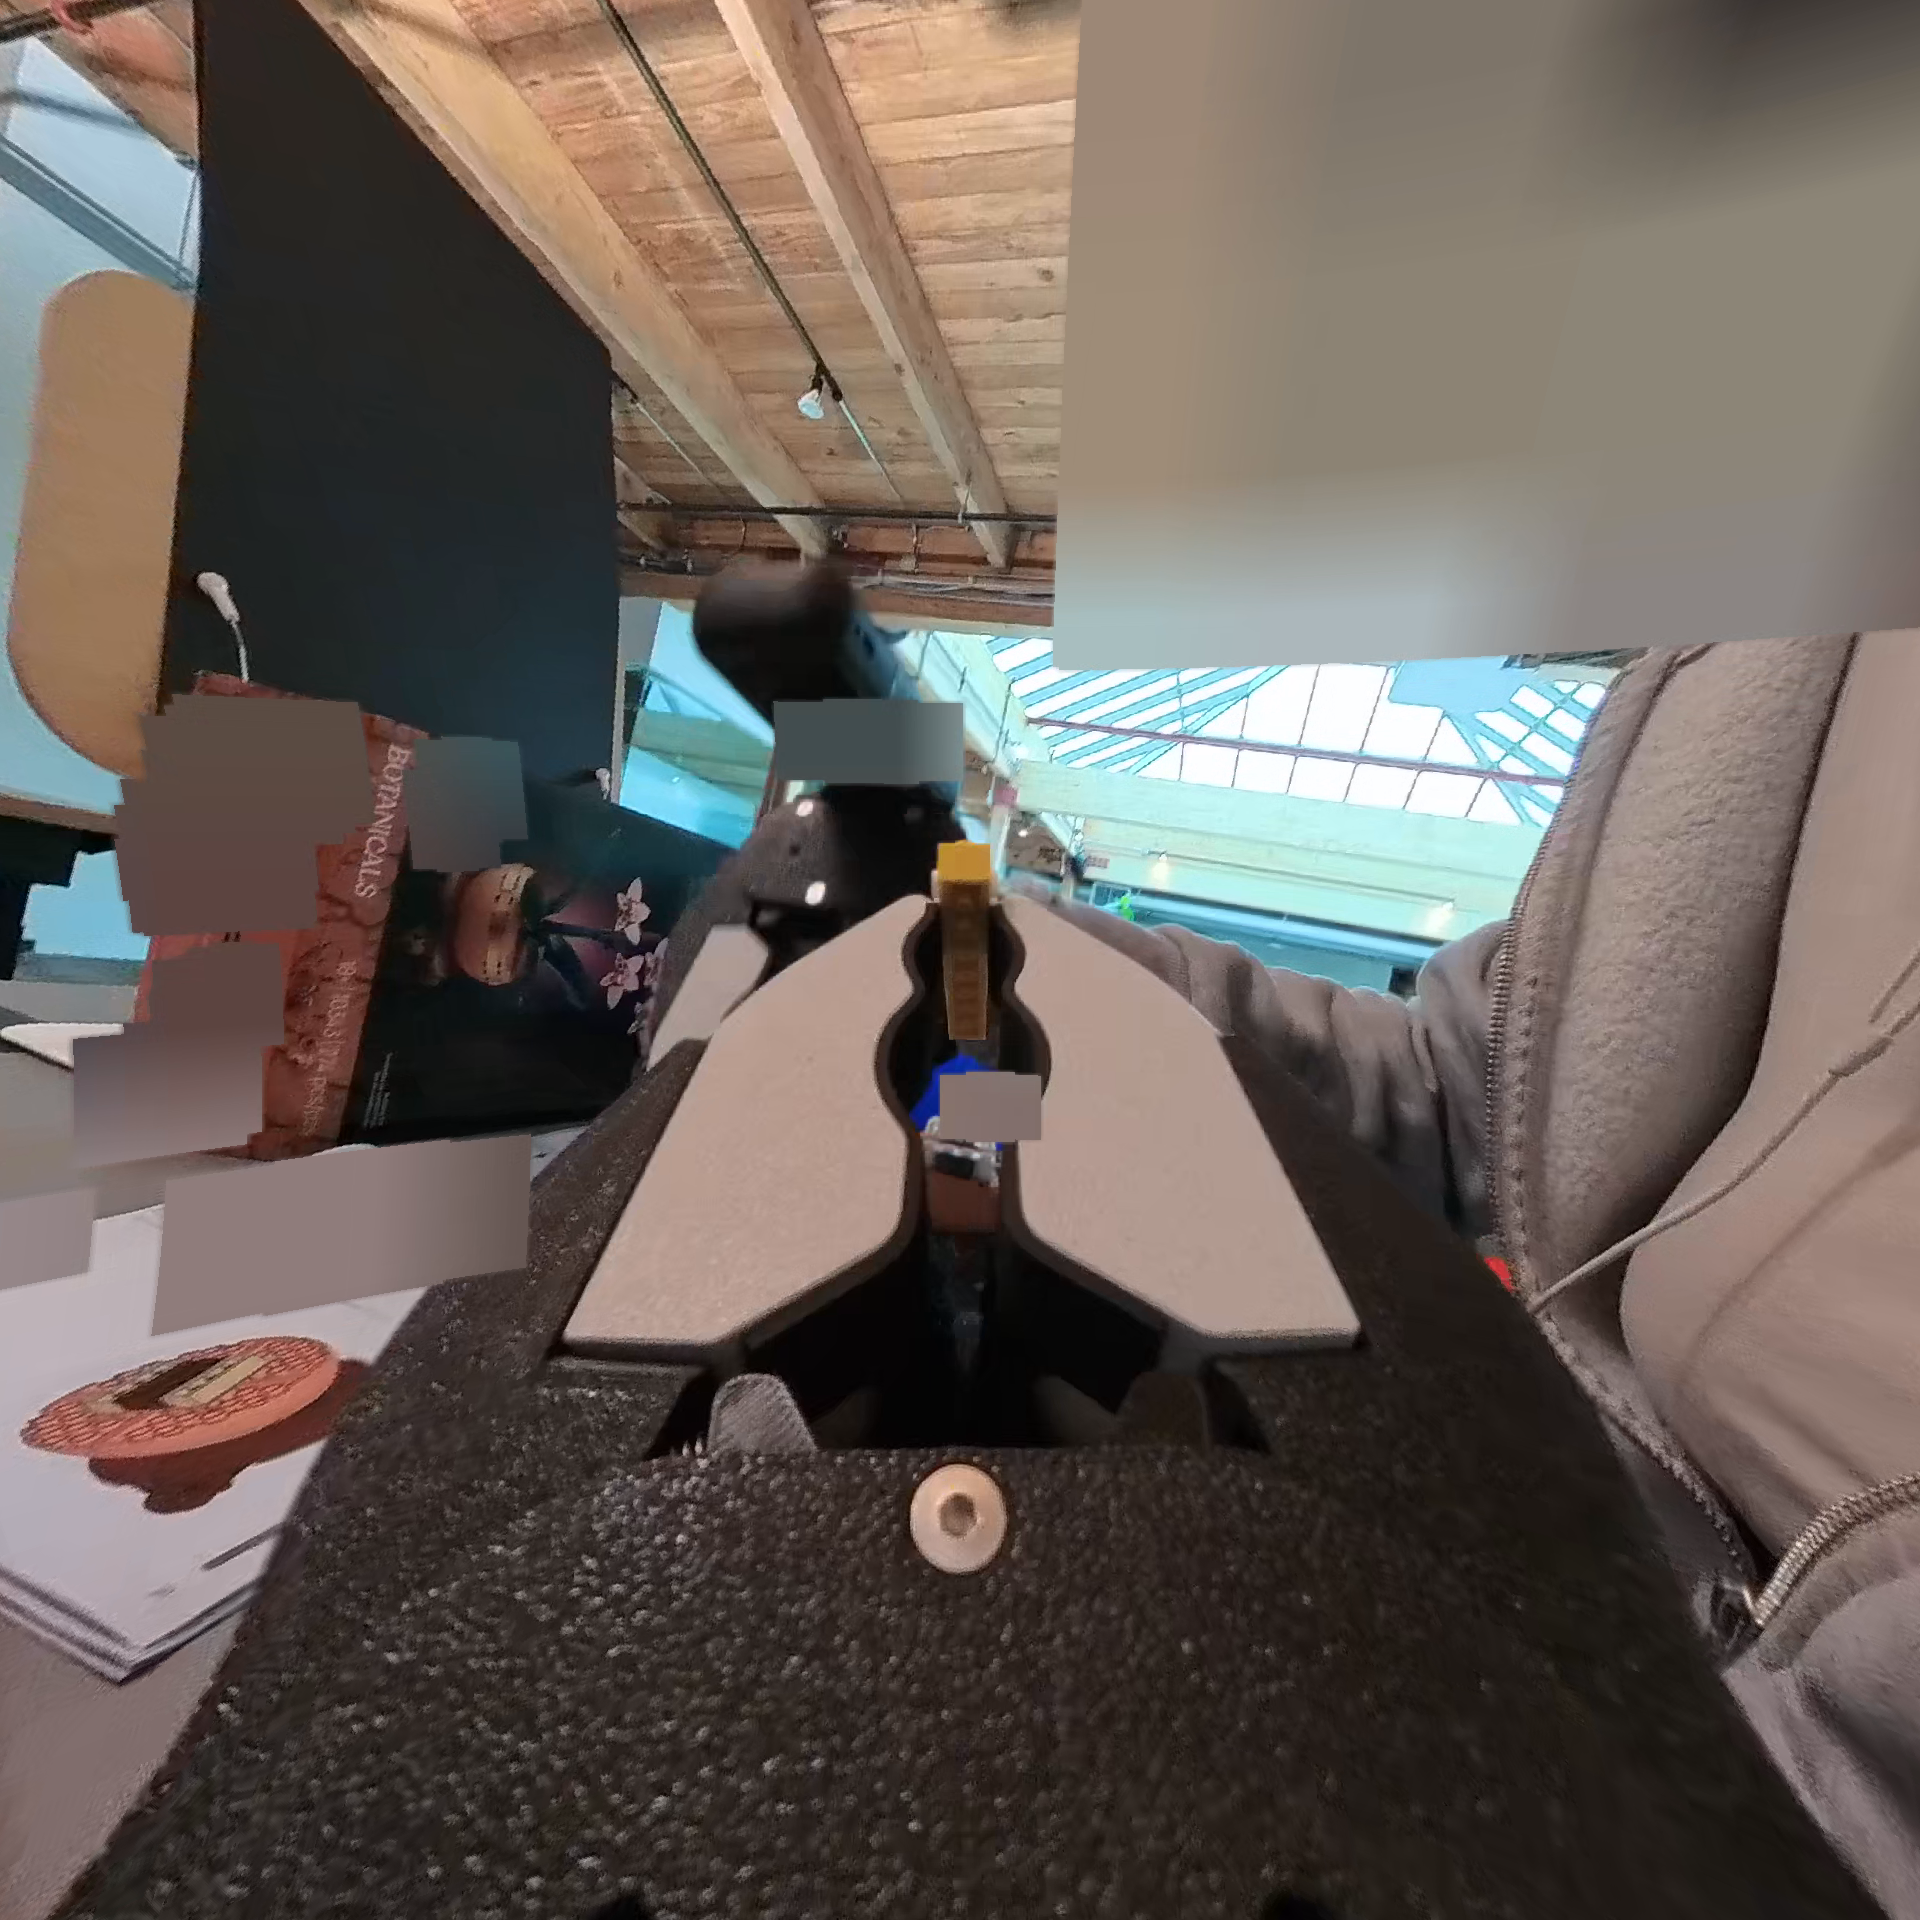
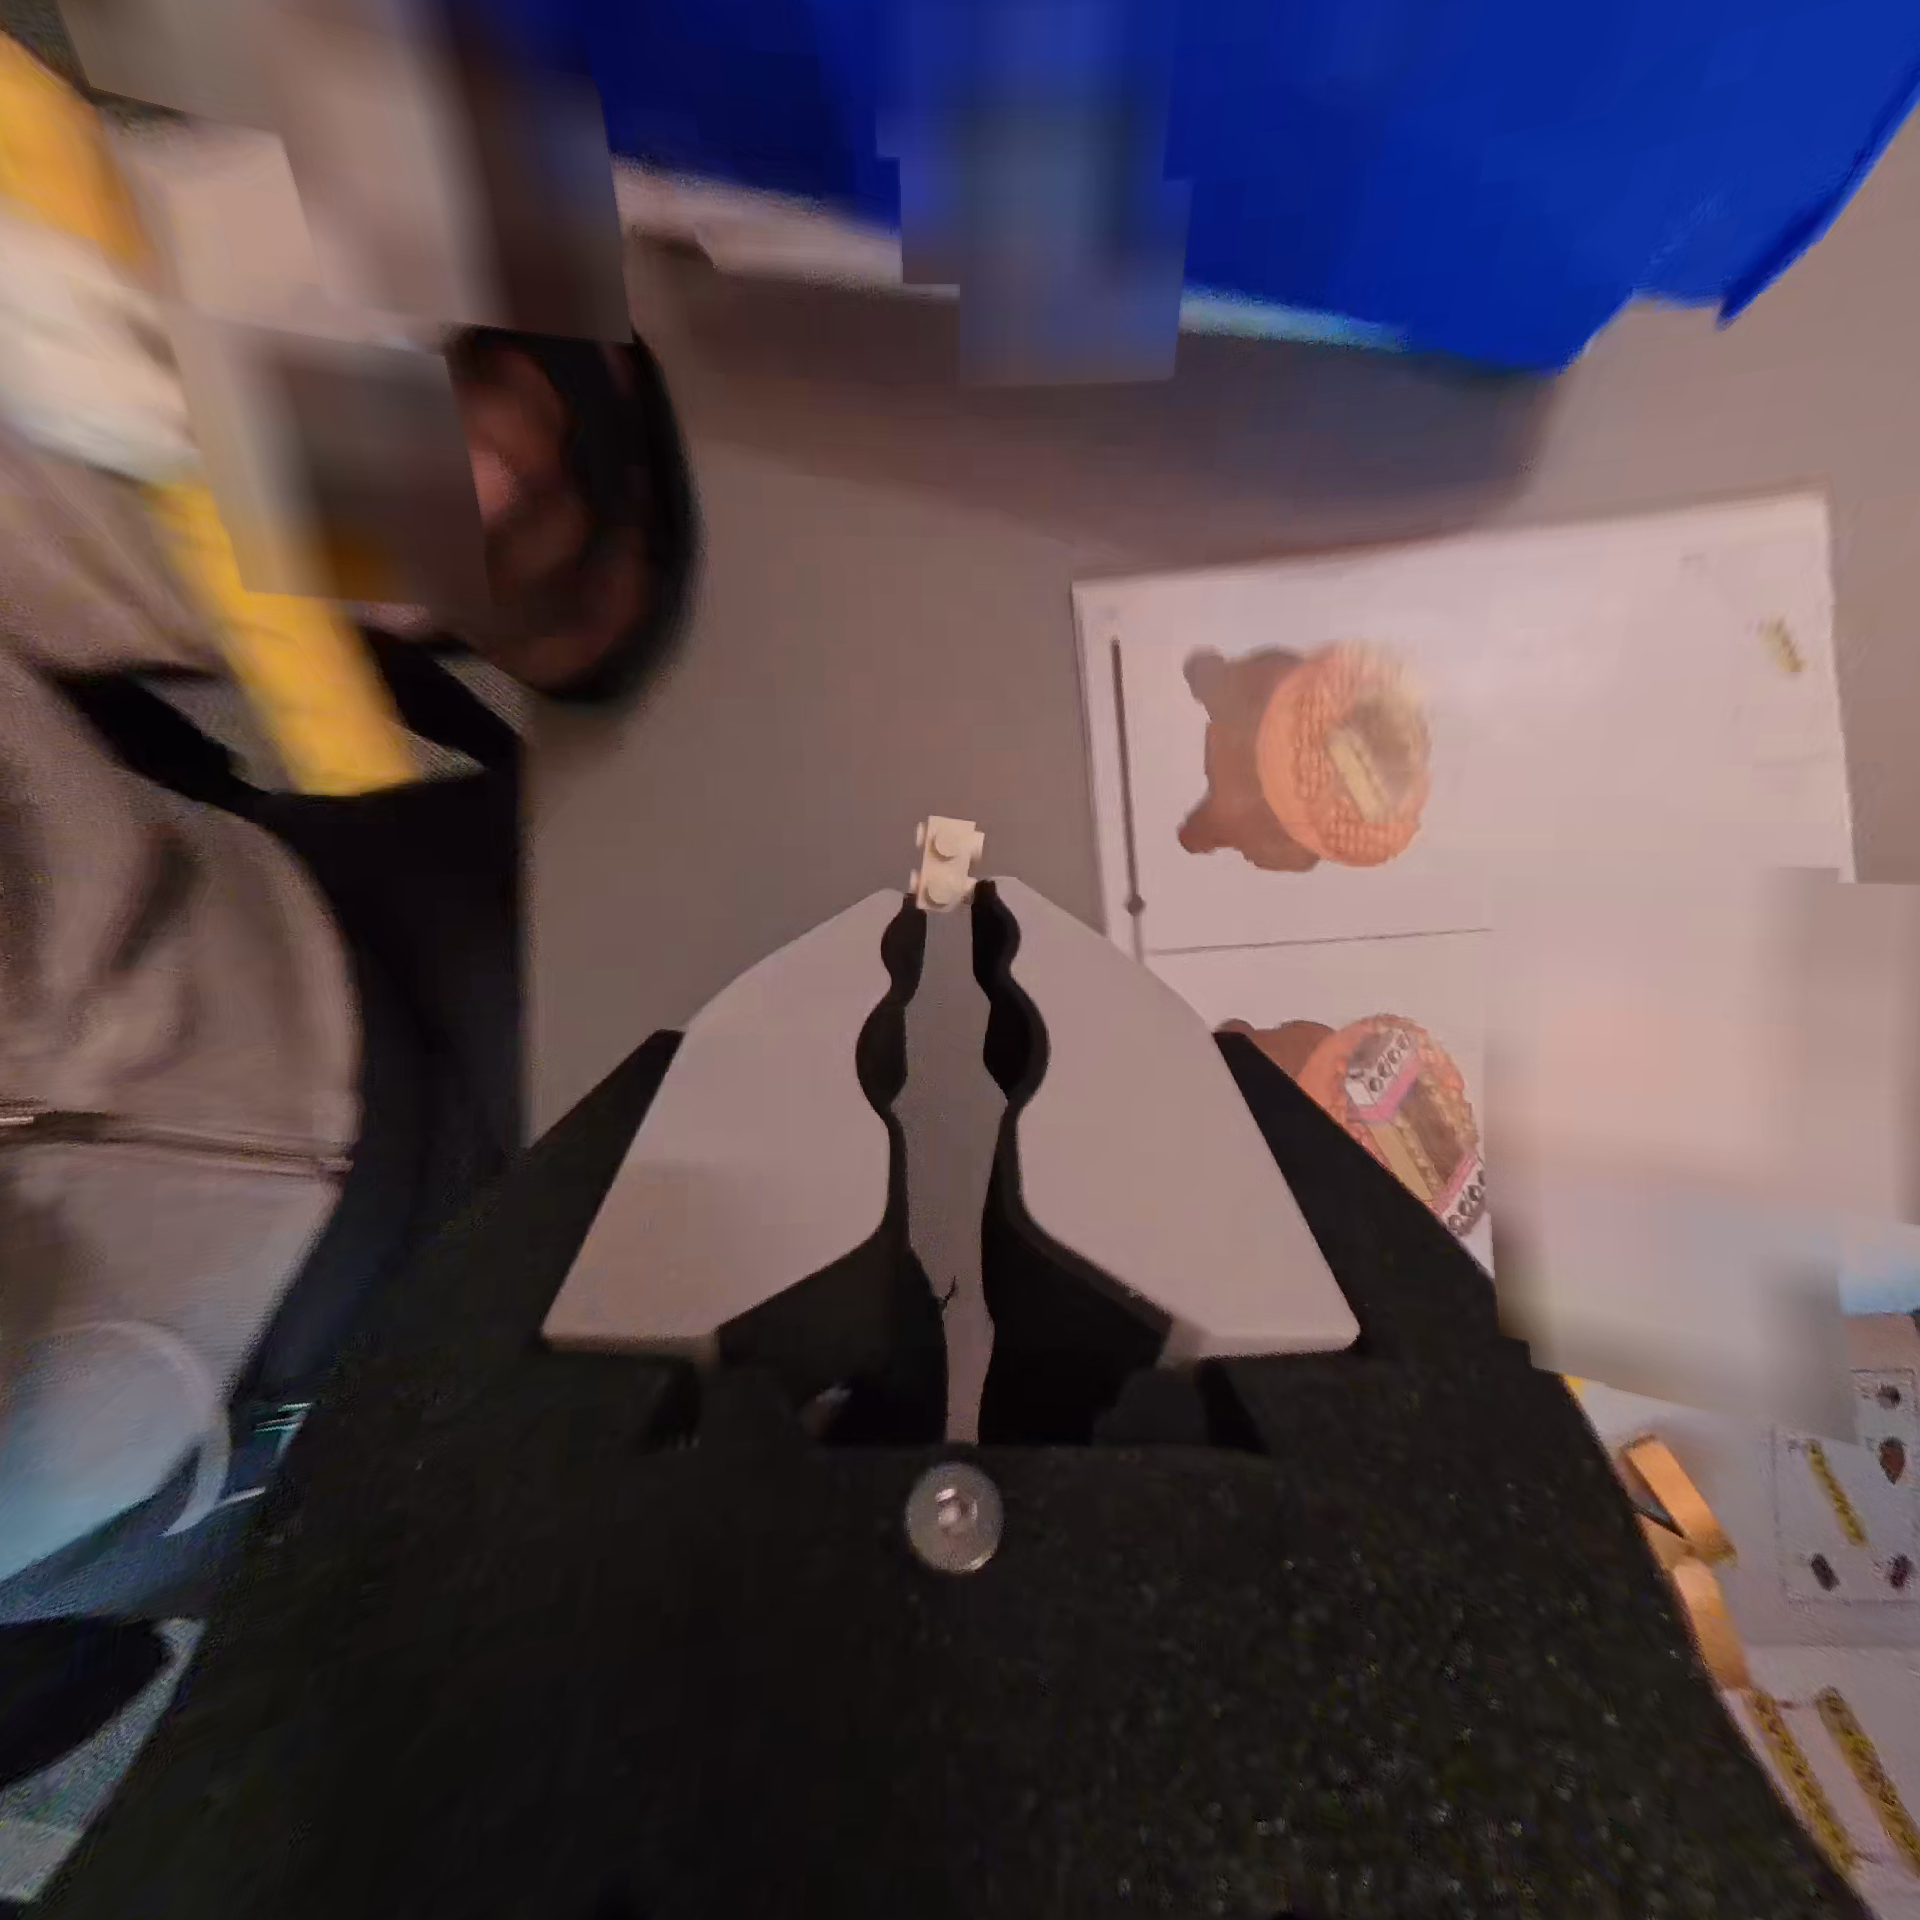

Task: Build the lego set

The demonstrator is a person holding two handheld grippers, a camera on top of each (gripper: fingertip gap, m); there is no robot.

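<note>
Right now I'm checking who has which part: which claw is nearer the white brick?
Right. The right claw pinches the white brick at its fingertips. The left claw holds a yellow brick instead; no white brick shows clearly in its view.

A long lego piece (image 1: 964, 971) is pinched between the left gripper (image 1: 961, 914) tips; the instruction booklet (image 2: 1455, 727) is laid right of the right gripper (image 2: 943, 902).

Two tongs, the left tongs (image 1: 964, 906) and the right tongs (image 2: 948, 899), each pinch one piece: one long yellow lego strip (image 1: 966, 961), one small white lego piece (image 2: 948, 858). One instruction booklet (image 2: 1455, 748) at frame right shows two building pictures. One lego box (image 1: 457, 935) stands at centre left.
</note>
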